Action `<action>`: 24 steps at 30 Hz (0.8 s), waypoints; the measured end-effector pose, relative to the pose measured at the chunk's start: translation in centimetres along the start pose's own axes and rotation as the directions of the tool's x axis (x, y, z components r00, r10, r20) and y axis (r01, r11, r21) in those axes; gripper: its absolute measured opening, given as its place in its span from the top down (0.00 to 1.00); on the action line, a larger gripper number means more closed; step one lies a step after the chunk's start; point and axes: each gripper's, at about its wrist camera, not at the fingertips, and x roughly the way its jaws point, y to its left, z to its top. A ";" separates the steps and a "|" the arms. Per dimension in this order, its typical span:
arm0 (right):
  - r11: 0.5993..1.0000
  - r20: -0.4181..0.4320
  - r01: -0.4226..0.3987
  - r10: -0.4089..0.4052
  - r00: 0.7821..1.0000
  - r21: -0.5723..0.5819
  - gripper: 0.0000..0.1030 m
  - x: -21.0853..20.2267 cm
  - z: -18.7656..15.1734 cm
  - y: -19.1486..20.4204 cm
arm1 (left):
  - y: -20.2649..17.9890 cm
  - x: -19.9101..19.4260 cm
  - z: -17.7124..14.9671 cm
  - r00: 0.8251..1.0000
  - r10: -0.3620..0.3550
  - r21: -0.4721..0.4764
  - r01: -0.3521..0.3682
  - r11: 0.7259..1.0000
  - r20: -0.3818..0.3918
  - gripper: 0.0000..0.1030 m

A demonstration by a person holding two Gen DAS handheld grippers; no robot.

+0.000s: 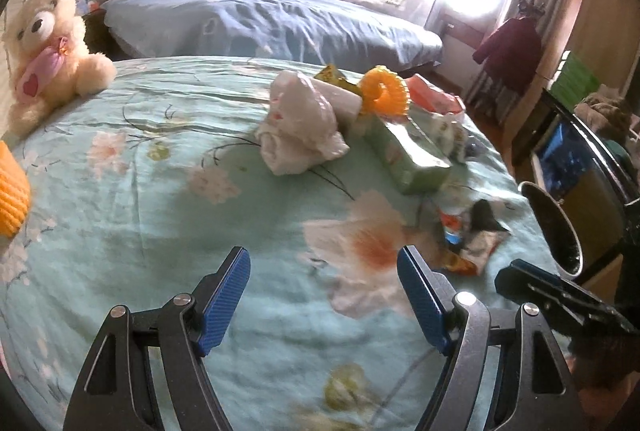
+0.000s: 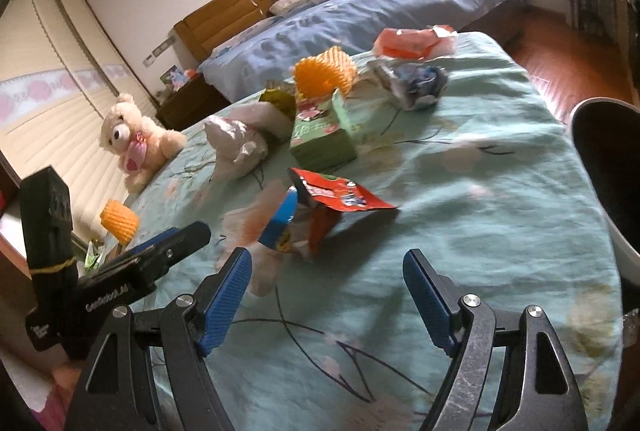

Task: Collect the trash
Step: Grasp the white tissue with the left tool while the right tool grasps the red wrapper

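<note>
Trash lies on a floral green bedsheet [image 1: 160, 191]. A red snack wrapper [image 2: 336, 197] lies just ahead of my right gripper [image 2: 328, 275], which is open and empty; the wrapper also shows in the left wrist view [image 1: 468, 235]. My left gripper [image 1: 324, 271] is open and empty over bare sheet. Farther off are a crumpled white plastic bag [image 1: 300, 123], a green tissue box [image 1: 408, 151], an orange foam net [image 1: 384, 91], a red packet [image 2: 408, 43] and a blue-white crumpled wrapper [image 2: 420, 85]. A dark bin [image 2: 608, 167] stands at the right edge.
A cream teddy bear [image 1: 52, 43] sits at the sheet's far left. Another orange foam net [image 2: 120, 221] lies near the left edge. A blue-covered bed [image 1: 260, 19] with a wooden headboard is behind. Wooden floor [image 2: 560, 63] lies to the right.
</note>
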 end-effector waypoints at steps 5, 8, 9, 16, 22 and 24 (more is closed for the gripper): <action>1.000 -0.010 0.001 -0.001 1.000 0.004 0.23 1.1 0.5 0.2 | 0.6 1.7 1.4 1.000 0.009 -0.001 -0.010 1.000 -0.012 0.27; 1.000 -0.012 0.003 -0.003 1.000 0.006 0.23 1.7 1.1 0.4 | 0.8 2.9 2.4 1.000 0.021 0.004 -0.020 1.000 -0.018 0.27; 1.000 -0.013 0.002 -0.002 1.000 0.005 0.23 1.8 1.2 0.4 | 1.0 3.5 2.8 1.000 0.015 -0.001 -0.015 1.000 -0.027 0.27; 1.000 -0.030 0.020 -0.020 0.999 -0.009 0.24 3.5 2.0 1.0 | 1.4 6.2 5.2 0.999 0.032 0.001 -0.032 0.999 -0.030 0.27; 0.998 -0.023 0.070 -0.070 0.997 -0.001 0.62 3.7 2.5 0.1 | 1.4 8.9 6.3 0.998 0.044 0.010 -0.043 0.999 -0.050 0.30; 0.998 -0.024 0.063 -0.062 0.998 0.011 0.65 3.7 2.7 -0.4 | 1.3 9.5 6.7 0.998 0.042 0.010 -0.041 0.999 -0.048 0.40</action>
